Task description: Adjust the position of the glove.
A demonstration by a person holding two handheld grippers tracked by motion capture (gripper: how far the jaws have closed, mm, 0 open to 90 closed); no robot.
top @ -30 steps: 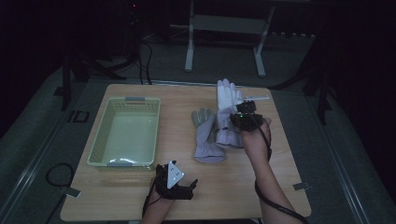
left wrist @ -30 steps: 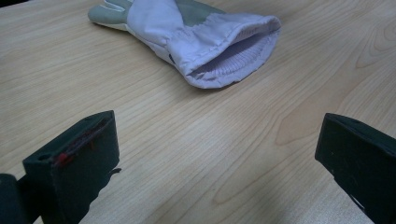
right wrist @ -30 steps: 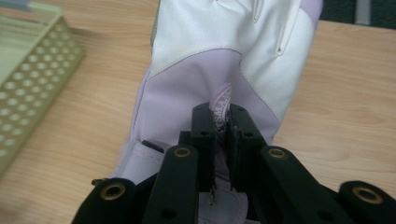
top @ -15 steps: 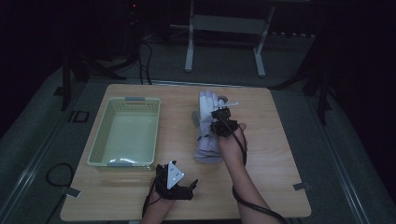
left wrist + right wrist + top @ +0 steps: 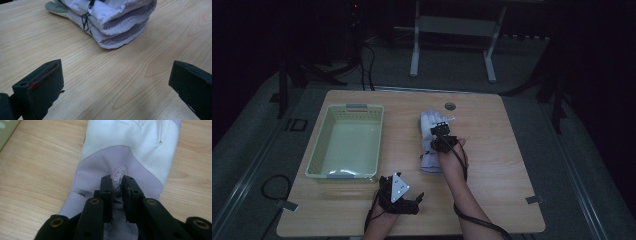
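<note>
Nearby, basket (image 5: 346, 142) left of stacked gloves (image 5: 432, 142); right tongs (image 5: 443, 136) loosening pinch on top glove (image 5: 125, 150), left tongs (image 5: 399, 196) wide, empty.

Bare table (image 5: 507, 150) lies right of the gloves (image 5: 431, 145); basket (image 5: 347, 142) blocks left.

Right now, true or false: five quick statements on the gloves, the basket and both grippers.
1. The pale green plastic basket holds a glove. False: nothing lies in it.
2. The two white and lilac padded gloves lie stacked on the light wooden table. True.
3. The right gripper has its fingers pinched on the top glove's lilac fabric by the round logo. True; they have just eased open slightly, fabric between them.
4. The left gripper is shut on a glove cuff. False: its fingers stand wide open over bare wood, short of the gloves.
5. The gloves lie left of the basket in the high view. False: right of it.
</note>
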